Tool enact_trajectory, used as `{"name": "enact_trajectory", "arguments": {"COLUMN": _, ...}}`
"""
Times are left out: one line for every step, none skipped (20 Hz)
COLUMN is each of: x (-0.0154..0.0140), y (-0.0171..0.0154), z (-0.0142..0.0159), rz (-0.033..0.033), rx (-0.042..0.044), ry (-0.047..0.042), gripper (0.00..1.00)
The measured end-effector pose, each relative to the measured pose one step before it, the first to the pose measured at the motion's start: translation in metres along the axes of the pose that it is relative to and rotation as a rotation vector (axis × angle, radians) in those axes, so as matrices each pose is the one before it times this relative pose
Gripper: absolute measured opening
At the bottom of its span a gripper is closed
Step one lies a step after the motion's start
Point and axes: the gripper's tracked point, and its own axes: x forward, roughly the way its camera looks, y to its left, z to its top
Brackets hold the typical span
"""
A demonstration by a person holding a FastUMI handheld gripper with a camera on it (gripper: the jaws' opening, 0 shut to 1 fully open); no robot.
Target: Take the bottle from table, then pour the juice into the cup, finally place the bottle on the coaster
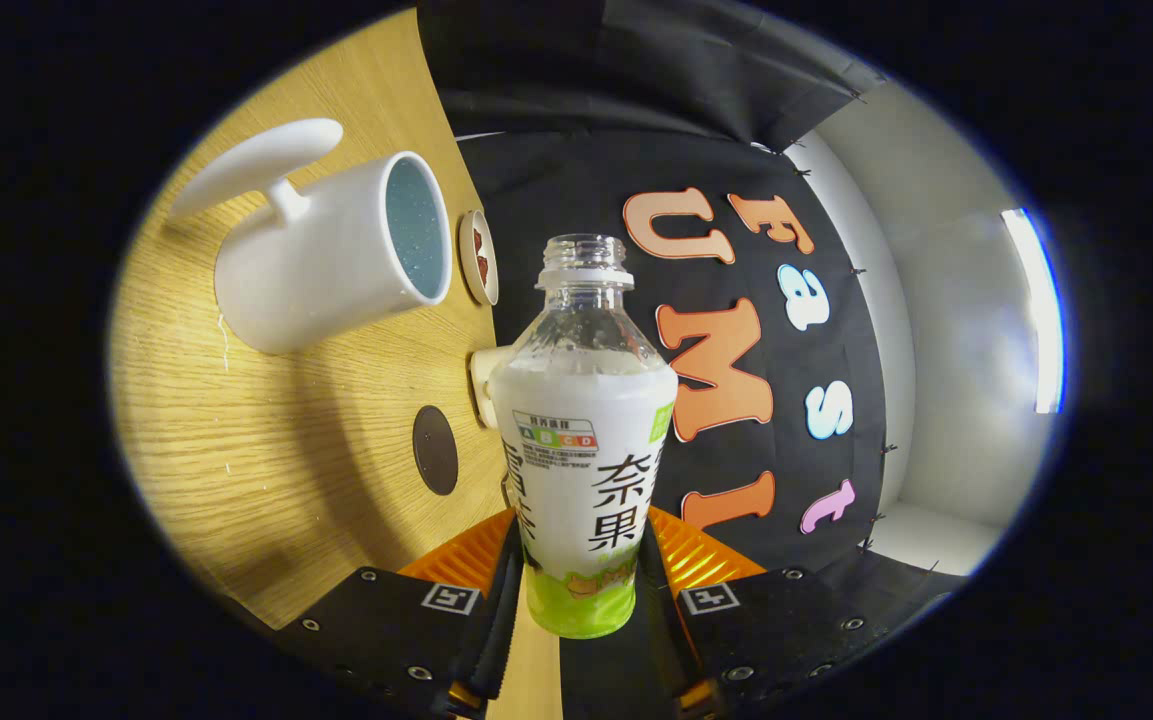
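Bottle (581, 440) clamped at lower body between fingers of gripper (581, 590), both pressing; uncapped, tilted, mouth near cup (331, 260) on table (266, 450). Thin plastic: judged light, squashable, slippery. Keep grip low, moderate. Coaster (435, 450) beside bottle.

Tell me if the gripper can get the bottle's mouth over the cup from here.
Probably yes. The gripper is shut on the bottle, whose open mouth points past the cup. Bare table lies between them, with nothing tall in the way; the coaster is flat.
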Motion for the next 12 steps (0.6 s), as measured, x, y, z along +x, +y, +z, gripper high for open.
{"name": "enact_trajectory", "arguments": {"x": 0.00055, "y": -0.00047, "z": 0.00187, "rz": -0.0073, "rx": -0.02028, "ry": -0.00558, "gripper": 0.59}}
{"name": "enact_trajectory", "arguments": {"x": -0.00015, "y": -0.00209, "z": 0.00153, "rz": -0.00981, "rx": -0.01995, "ry": -0.00536, "gripper": 0.59}}
{"name": "enact_trajectory", "arguments": {"x": 0.00024, "y": -0.00058, "z": 0.00112, "rz": -0.00436, "rx": -0.01887, "ry": -0.00628, "gripper": 0.58}}
{"name": "enact_trajectory", "arguments": {"x": 0.00112, "y": -0.00028, "z": 0.00069, "rz": -0.00157, "rx": -0.01463, "ry": -0.0048, "gripper": 0.59}}
{"name": "enact_trajectory", "arguments": {"x": 0.00012, "y": -0.00048, "z": 0.00085, "rz": -0.00054, "rx": -0.01179, "ry": -0.00409, "gripper": 0.59}}
{"name": "enact_trajectory", "arguments": {"x": 0.00115, "y": -0.00055, "z": -0.00017, "rz": -0.00095, "rx": -0.01063, "ry": -0.00267, "gripper": 0.59}}
{"name": "enact_trajectory", "arguments": {"x": 0.00132, "y": 0.00009, "z": -0.00041, "rz": -0.0002, "rx": -0.01451, "ry": -0.00107, "gripper": 0.58}}
{"name": "enact_trajectory", "arguments": {"x": 0.00192, "y": -0.00067, "z": 0.00026, "rz": -0.00219, "rx": -0.01693, "ry": -0.00202, "gripper": 0.58}}
{"name": "enact_trajectory", "arguments": {"x": 0.00061, "y": -0.00047, "z": 0.00107, "rz": -0.00431, "rx": -0.0193, "ry": -0.00373, "gripper": 0.58}}
{"name": "enact_trajectory", "arguments": {"x": 0.00035, "y": -0.00083, "z": -0.0001, "rz": -0.00347, "rx": -0.0198, "ry": -0.00476, "gripper": 0.59}}
{"name": "enact_trajectory", "arguments": {"x": 0.00067, "y": -0.00104, "z": 0.0002, "rz": -0.00078, "rx": -0.01382, "ry": -0.00398, "gripper": 0.59}}
{"name": "enact_trajectory", "arguments": {"x": 0.001, "y": 0.00057, "z": -0.00063, "rz": 0.00174, "rx": -0.00854, "ry": -0.00174, "gripper": 0.58}}
